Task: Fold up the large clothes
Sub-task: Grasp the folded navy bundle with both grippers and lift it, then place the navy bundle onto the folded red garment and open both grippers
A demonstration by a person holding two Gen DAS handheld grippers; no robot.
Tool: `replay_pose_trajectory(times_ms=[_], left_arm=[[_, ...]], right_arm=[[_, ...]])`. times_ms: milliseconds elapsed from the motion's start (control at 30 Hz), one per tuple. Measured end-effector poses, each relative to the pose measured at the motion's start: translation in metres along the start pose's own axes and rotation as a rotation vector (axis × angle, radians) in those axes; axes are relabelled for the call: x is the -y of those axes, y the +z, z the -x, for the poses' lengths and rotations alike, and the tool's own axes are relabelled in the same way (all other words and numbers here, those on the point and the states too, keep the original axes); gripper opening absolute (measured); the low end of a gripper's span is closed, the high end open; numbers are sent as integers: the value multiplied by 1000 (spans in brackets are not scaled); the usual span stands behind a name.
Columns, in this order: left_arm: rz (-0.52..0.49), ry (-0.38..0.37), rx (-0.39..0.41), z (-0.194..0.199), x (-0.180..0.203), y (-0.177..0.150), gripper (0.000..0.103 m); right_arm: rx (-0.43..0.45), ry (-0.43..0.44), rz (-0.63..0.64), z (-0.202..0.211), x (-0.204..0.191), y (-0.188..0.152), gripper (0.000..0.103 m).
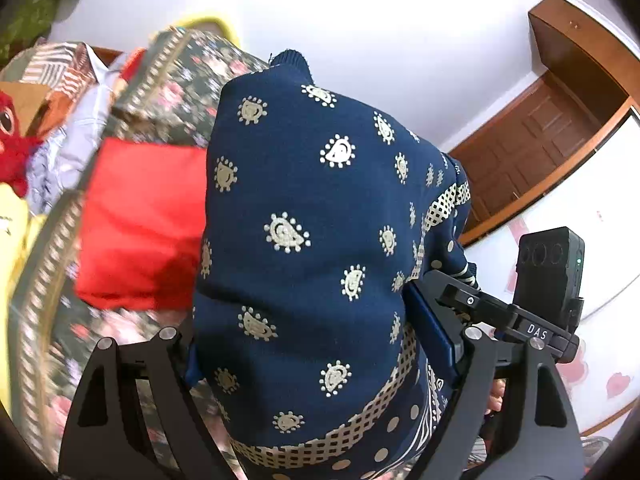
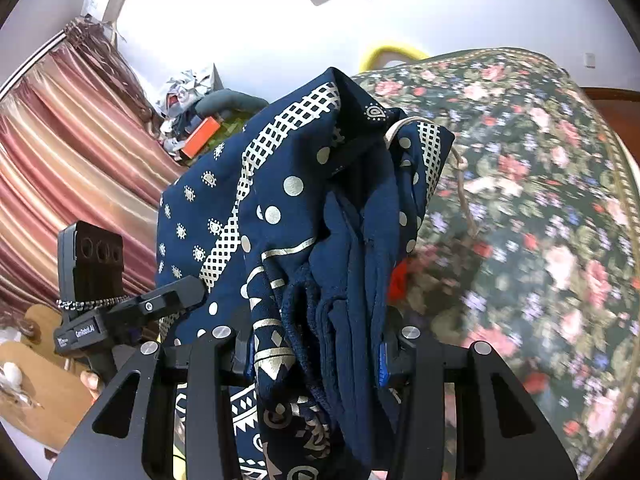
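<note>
A navy garment with cream paisley and lattice print [image 1: 304, 240] fills the middle of the left wrist view, held up above the bed. My left gripper [image 1: 320, 356] is shut on its cloth, which drapes over and hides the fingertips. In the right wrist view the same garment [image 2: 320, 248] hangs bunched, with a drawstring at its right edge. My right gripper [image 2: 316, 344] is shut on the bunched folds. The other gripper's camera block shows in each view.
A bed with a dark floral cover [image 2: 540, 220] lies beneath. A red folded cloth [image 1: 140, 220] sits on it, with a pile of clothes and a red plush toy [image 1: 12, 140] at the left. A wooden door [image 1: 532, 144] and striped curtains [image 2: 60, 160] stand behind.
</note>
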State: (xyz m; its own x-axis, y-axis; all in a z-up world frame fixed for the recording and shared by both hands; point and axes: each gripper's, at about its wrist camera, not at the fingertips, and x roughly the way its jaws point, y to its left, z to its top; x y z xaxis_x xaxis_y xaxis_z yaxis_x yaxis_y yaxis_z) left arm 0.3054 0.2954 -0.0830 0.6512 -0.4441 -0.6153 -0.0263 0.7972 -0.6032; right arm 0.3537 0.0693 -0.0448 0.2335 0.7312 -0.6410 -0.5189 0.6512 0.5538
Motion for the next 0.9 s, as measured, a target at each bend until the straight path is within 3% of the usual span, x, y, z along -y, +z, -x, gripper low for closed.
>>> replay_pose_trajectory(times_ms=[267, 533, 733, 900], left_arm=[[-13, 110, 36, -8, -50, 44, 85], [96, 159, 38, -58, -117, 82, 84], [182, 230, -34, -105, -164, 80, 85], [144, 283, -34, -117, -168, 64, 91]], right_arm=[[-21, 27, -24, -63, -4, 26, 38], [-55, -38, -60, -130, 9, 49, 38], [-107, -115, -114, -172, 33, 32, 39], [-142, -109, -123, -169, 49, 22, 45]])
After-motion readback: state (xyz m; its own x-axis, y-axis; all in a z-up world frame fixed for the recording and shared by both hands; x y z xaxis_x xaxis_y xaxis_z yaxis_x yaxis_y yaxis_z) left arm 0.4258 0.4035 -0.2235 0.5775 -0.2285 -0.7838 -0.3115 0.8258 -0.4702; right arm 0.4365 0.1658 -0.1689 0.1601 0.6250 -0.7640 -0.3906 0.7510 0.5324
